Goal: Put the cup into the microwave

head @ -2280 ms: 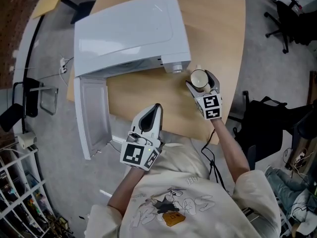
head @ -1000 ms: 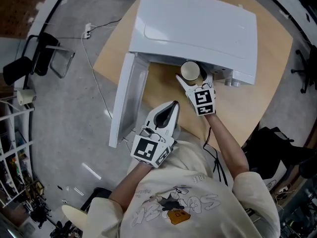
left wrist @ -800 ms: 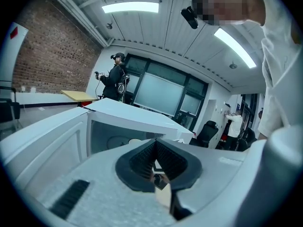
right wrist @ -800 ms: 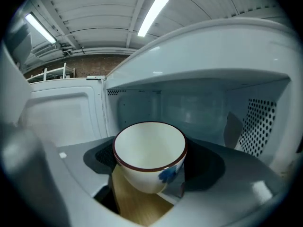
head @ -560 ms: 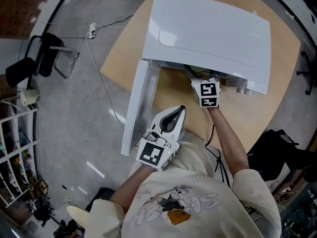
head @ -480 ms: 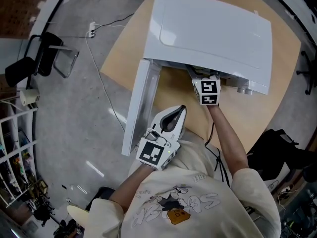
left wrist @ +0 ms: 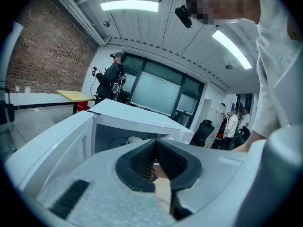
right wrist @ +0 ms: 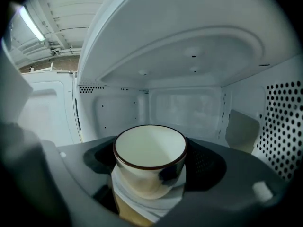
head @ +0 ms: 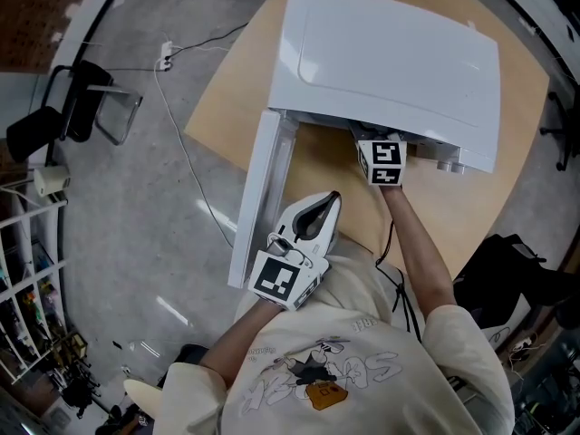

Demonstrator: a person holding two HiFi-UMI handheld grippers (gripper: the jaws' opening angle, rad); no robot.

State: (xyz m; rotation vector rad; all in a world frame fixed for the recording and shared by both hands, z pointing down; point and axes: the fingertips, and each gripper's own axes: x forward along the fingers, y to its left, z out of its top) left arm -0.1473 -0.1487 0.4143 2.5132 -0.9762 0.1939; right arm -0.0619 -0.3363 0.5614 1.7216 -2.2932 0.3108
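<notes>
Pinching the cup, the right gripper is seen inside the microwave at twelve o'clock; release is left undone. The left gripper is pressed shut, empty.

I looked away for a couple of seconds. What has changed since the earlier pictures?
The right claw, gripping the cup throughout, carried it from over the table in front of the microwave to inside it; the head view no longer shows the cup. Nothing was let go. The left claw stayed shut and empty, and the door stayed open.
</notes>
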